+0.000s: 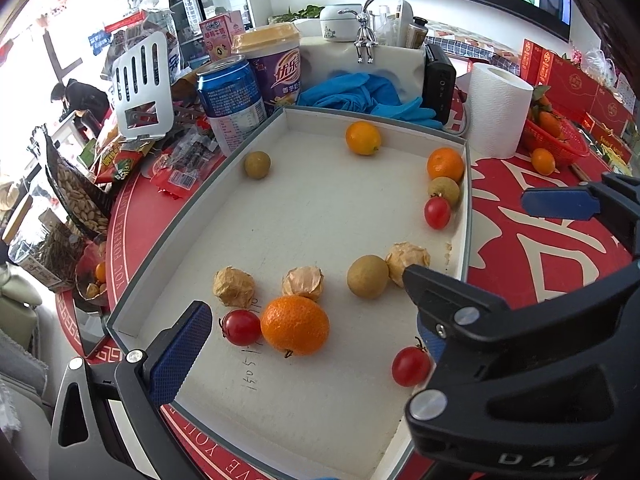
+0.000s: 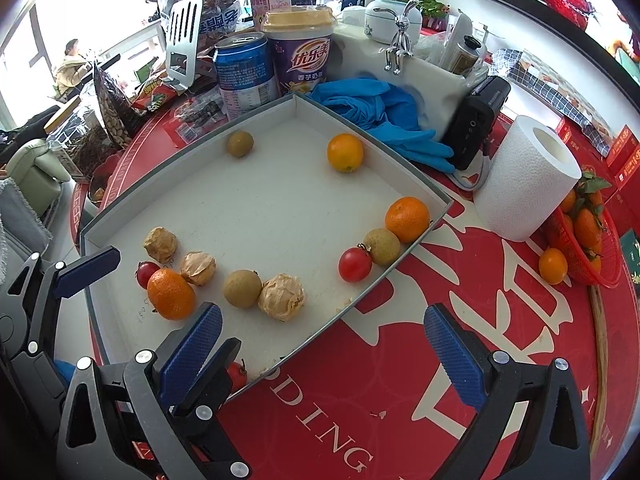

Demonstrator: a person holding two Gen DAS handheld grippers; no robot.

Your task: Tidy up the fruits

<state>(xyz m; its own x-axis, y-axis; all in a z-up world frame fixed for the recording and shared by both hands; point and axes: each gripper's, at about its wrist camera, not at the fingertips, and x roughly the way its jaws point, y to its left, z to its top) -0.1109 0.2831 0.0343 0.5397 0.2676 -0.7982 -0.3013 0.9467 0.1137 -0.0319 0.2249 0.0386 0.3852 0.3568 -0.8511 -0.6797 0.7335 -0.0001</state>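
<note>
A white tray holds scattered fruit: three oranges, three brown longans, three cherry tomatoes and three papery husked fruits. My left gripper is open low over the tray's near end. An orange and a cherry tomato lie between its fingers, untouched. Another tomato sits by its right finger. My right gripper is open and empty, straddling the tray's right rim, and its left finger overlaps the left gripper's right finger. A husked fruit and a longan lie just ahead.
A red basket of tangerines stands right of the tray beside a loose orange. A paper towel roll, blue gloves, a black device, a blue can, a purple cup and snack bags crowd the far side.
</note>
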